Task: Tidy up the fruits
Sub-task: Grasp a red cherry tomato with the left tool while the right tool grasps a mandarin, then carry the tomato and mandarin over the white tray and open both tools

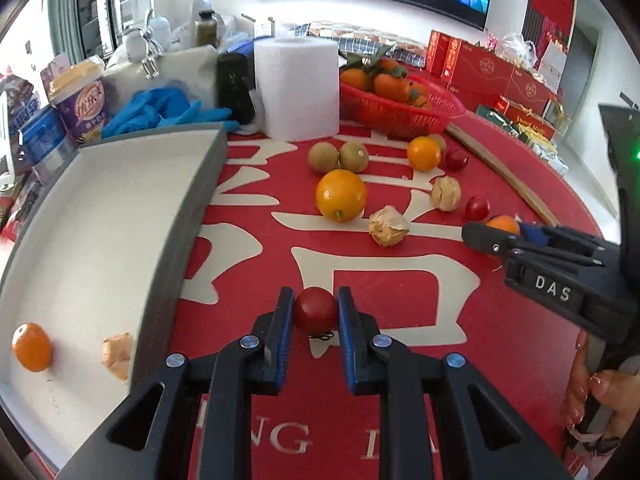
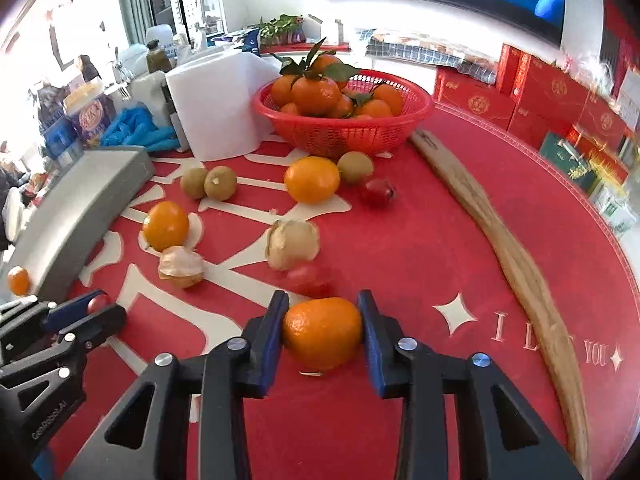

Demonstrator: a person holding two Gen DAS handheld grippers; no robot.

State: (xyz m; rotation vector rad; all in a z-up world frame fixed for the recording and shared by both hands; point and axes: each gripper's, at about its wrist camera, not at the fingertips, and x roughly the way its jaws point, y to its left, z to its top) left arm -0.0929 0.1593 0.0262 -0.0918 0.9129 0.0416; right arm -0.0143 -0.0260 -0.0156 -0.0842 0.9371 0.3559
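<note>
The left tool (image 1: 316, 312) is clamped on a glossy red tomato (image 1: 315, 310) over the red bench (image 1: 500, 340), just right of the grey tray (image 1: 192, 200). The right tool (image 2: 322, 332) grips a small orange (image 2: 322, 333). Ahead lie loose oranges, kiwis and husked fruits; behind them stands a red basket (image 2: 344, 136).

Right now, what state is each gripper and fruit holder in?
Left gripper: shut on tomato.
Right gripper: shut on small orange.
Tray: holds two fruits.
Basket: full of tangerines.
</note>
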